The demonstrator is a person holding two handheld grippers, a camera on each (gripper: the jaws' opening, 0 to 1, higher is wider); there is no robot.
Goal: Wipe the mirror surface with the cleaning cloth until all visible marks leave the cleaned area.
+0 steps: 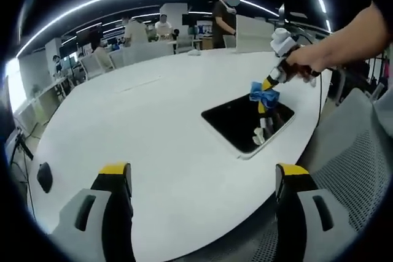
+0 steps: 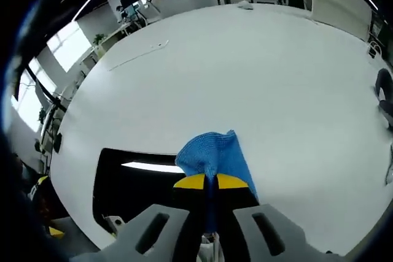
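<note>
The mirror (image 1: 236,122), a dark rectangle in a thin white frame, lies flat on the white table (image 1: 153,108) near its right edge. A hand holds my right gripper (image 1: 269,83) over the mirror's far side, shut on the blue cleaning cloth (image 1: 264,94); gripper and cloth are reflected in the glass below. In the right gripper view the closed yellow-tipped right gripper (image 2: 212,182) pinches the cloth (image 2: 212,153), with the mirror (image 2: 138,191) beneath and to the left. My left gripper (image 1: 202,173) stands open and holds nothing, back over the table's near edge.
A small black object (image 1: 44,176) rests on the table at the left. A grey mesh chair (image 1: 356,170) stands close by on the right. People and desks are far behind the table. A dark chair (image 2: 384,93) sits at the table's right side.
</note>
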